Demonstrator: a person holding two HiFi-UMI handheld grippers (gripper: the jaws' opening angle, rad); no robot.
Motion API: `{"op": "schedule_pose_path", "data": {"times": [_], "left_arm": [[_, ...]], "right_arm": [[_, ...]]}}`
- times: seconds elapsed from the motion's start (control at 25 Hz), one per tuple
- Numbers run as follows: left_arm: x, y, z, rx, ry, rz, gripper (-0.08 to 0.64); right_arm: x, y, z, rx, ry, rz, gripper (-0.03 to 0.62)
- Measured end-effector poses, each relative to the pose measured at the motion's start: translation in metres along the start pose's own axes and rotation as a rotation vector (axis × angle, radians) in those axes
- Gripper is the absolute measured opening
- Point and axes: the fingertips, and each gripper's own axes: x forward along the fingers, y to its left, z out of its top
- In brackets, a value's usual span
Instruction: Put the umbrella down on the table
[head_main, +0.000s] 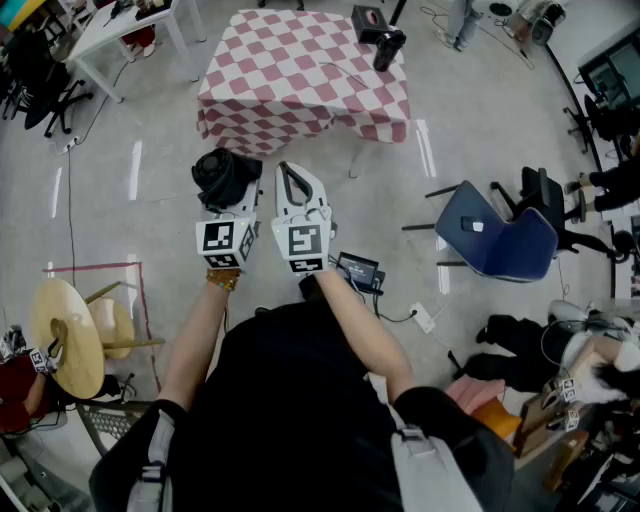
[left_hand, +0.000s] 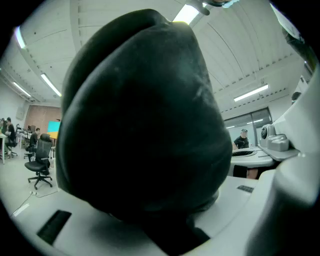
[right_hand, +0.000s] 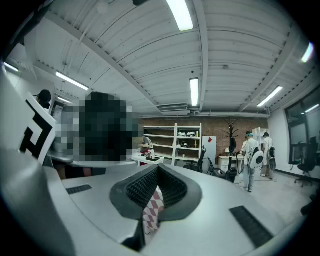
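Head view: your left claw (head_main: 234, 200) is clamped on the folded black umbrella (head_main: 222, 175), your right claw (head_main: 292, 178) is closed together and empty, and the checked bench (head_main: 300, 85) lies well apart, far ahead, so approach and set-down remain.

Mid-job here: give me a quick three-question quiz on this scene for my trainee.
1. Which hand-held gripper holds the black umbrella? A) left B) right C) neither
2. True or false: the umbrella already lies on the checked table.
3. Fill in: the right hand-held gripper holds ____.

Key
1. A: the left hand-held gripper is closed on it.
2. False: it is held in the air, short of the table.
3. Nothing: its jaws are together and empty.
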Motion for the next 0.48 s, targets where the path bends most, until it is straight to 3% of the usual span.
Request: {"op": "schedule_pose_path", "data": {"times": [0.48], "left_arm": [[0.046, -0.013, -0.006, 0.006, 0.039, 0.025, 0.192]], "right_arm": [[0.026, -0.048, -0.008, 0.036, -0.003, -0.008, 0.017]]}}
